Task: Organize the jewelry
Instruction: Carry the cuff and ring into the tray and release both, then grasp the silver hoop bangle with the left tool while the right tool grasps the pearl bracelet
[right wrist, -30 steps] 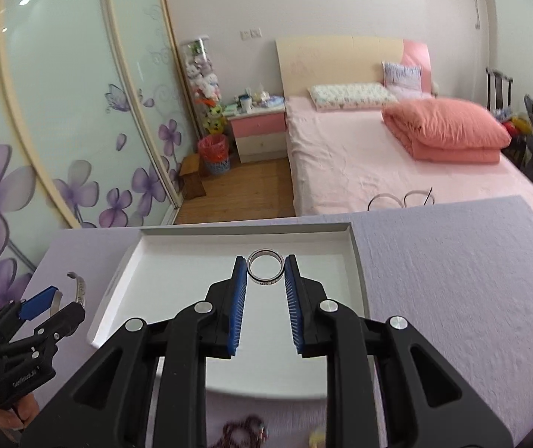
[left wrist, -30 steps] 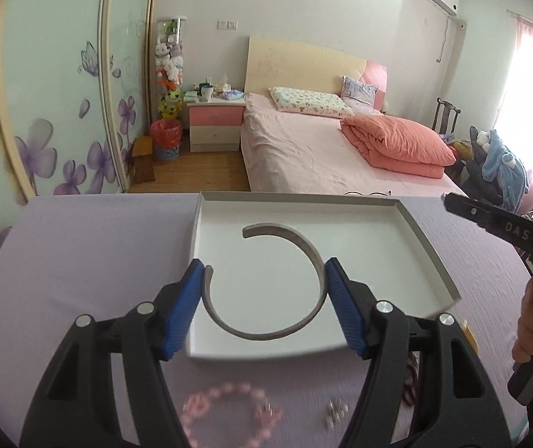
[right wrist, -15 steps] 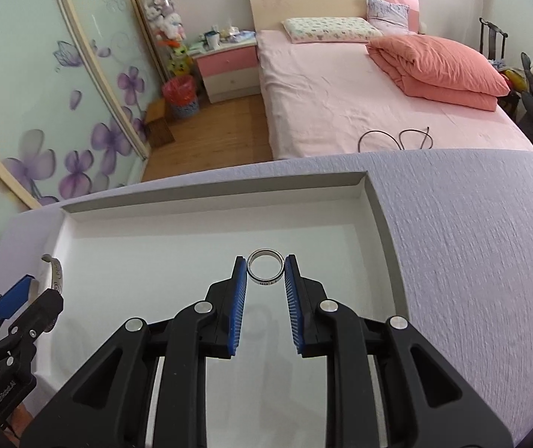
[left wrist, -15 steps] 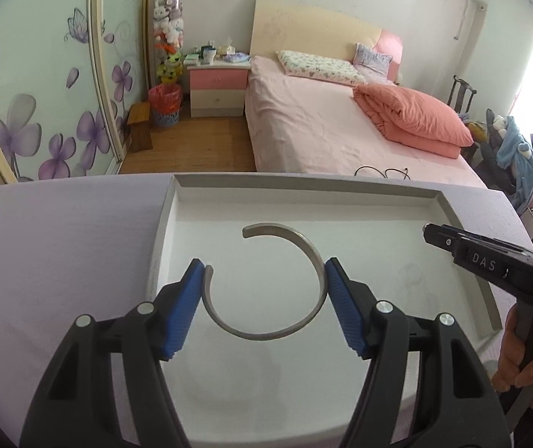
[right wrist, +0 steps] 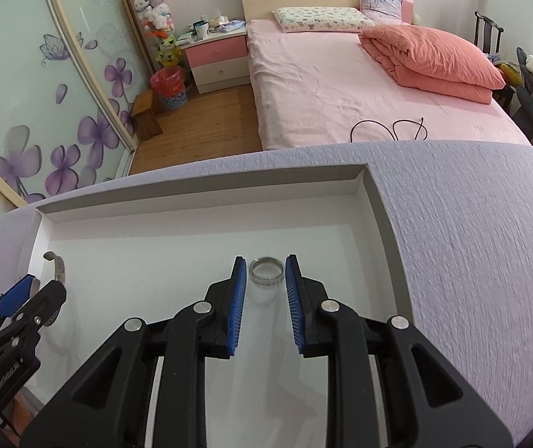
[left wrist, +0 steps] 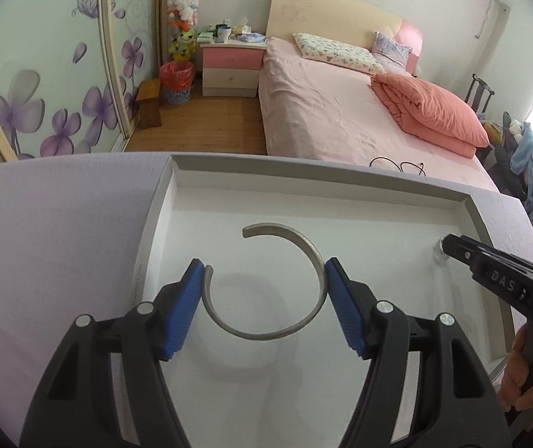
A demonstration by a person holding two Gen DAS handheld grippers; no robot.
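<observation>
We have a piece of jewelry in each gripper, both held over the white tray (left wrist: 464,201) that sits on the lavender-covered surface (right wrist: 471,242). The left gripper (left wrist: 264,280) is closed on the open cuff bangle (left wrist: 304,240), its blue pads pressing the outer curve at the two widest points, with the gap in the band facing up and to the left. The right gripper (right wrist: 265,274) is clamped on the small silver ring (right wrist: 266,269), pinched across its diameter right at the fingertips.

Both pieces look like thin metal — light, hard and smooth, so we judge them apt to slip or flick out if the squeeze is uneven. The bangle, being open, probably springs a little; holding it across the widest part, away from the gap, seems the safest purchase. The ring offers almost no contact area — only its rim touches the pads. Whether either piece already touches the tray floor we cannot tell, though shadows lie close beneath.
</observation>
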